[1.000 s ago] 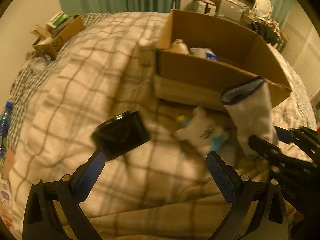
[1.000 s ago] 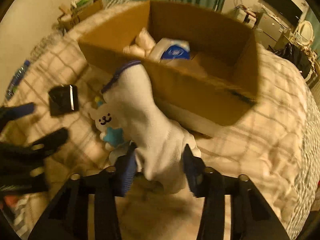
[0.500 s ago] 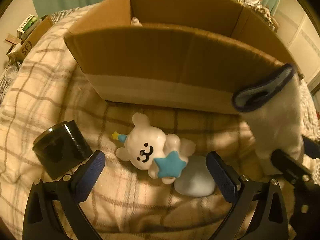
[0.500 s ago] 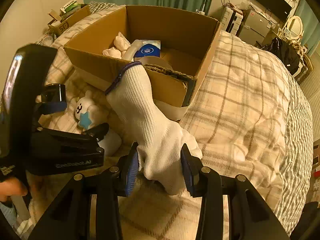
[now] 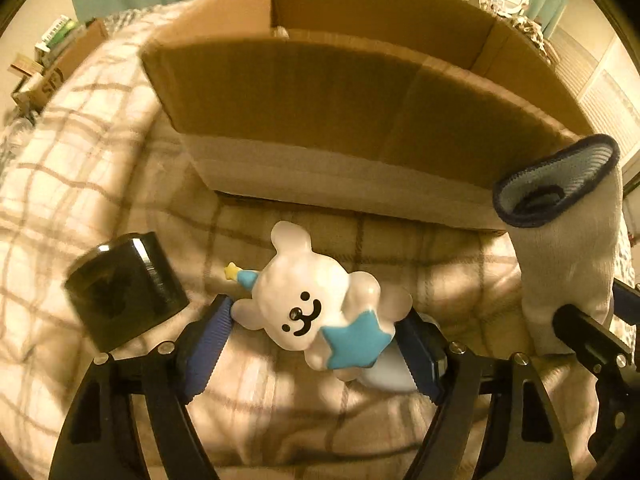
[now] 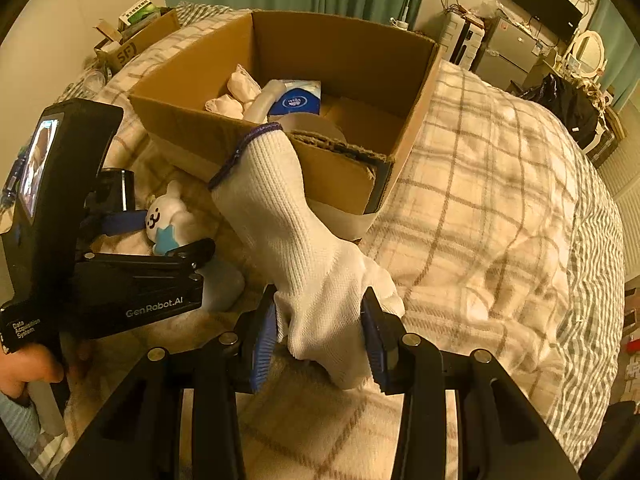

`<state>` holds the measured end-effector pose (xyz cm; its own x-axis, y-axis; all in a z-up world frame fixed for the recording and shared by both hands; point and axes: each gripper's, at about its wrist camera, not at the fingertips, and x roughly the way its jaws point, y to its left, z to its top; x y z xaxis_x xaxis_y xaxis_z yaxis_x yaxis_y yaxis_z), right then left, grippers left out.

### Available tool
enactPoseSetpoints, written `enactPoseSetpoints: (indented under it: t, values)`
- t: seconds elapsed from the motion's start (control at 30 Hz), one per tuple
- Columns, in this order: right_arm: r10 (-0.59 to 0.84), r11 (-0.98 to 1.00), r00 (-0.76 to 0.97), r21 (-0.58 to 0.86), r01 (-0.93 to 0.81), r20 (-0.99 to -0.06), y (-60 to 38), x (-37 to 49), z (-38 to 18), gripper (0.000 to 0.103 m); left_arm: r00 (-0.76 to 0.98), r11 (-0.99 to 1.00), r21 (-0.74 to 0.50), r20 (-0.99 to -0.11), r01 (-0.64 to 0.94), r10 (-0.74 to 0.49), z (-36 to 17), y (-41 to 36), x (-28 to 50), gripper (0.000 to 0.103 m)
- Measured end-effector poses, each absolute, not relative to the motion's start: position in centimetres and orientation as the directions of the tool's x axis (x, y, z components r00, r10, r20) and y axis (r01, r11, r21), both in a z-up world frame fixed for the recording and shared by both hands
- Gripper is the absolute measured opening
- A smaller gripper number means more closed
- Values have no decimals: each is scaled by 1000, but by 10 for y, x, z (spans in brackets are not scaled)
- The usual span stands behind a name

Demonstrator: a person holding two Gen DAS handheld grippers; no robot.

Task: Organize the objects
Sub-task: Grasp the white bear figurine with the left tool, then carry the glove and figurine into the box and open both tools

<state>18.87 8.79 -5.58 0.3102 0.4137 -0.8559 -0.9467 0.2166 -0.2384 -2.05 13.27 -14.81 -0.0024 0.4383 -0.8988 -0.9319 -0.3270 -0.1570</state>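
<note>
The left gripper (image 5: 316,340) sits low over the checked blanket (image 6: 500,200), its jaws just closing in around the white bear figure (image 5: 308,308). The bear lies on its back between the blue pads (image 5: 208,344), blue star on its belly. Whether the pads press on it yet is hard to say; the left one looks to be just at the bear's arm.

At nine o'clock from the bear, a black square box (image 5: 124,292) rests on the blanket, near the left finger but apart from it. At twelve o'clock stands the big cardboard box (image 5: 340,96), its near wall filling the left wrist view.

Over at three o'clock, the right gripper (image 6: 320,340) clamps a white knit glove (image 6: 296,248) at a narrow setting, pads squeezing the finger end, the dark-trimmed cuff standing up toward the carton's front edge.

In the right wrist view, the carton's inside shows white bundles (image 6: 236,92), a blue-labelled pack (image 6: 296,98) and a grey round thing (image 6: 312,126). A hand (image 6: 24,368) grips the left tool's handle at eight o'clock.
</note>
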Motion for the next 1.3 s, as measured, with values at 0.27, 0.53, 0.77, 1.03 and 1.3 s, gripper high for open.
enactPoseSetpoints:
  t: [0.27, 0.53, 0.77, 1.03, 1.3]
  values:
    - [486, 206, 314, -243, -948, -816, 60, 159, -10, 38, -36, -319, -165, -841, -933, 541, -78, 94, -12, 81]
    - [584, 221, 345, -265, -939, -735, 29, 130, 48, 38, -58, -300, -180, -765, -937, 642, -13, 56, -7, 81]
    - [647, 257, 332, -214, -942, -686, 14, 125, 83, 38, -43, -249, -182, -721, -951, 692, 27, 46, -6, 81]
    - [682, 275, 308, -157, -949, -664, 30, 142, 108, 38, -41, -219, -167, -699, -961, 714, 50, 69, -15, 81]
    - [691, 266, 266, -106, -958, -672, 81, 170, 108, 38, -36, -185, -149, -679, -971, 733, 66, 127, -27, 81]
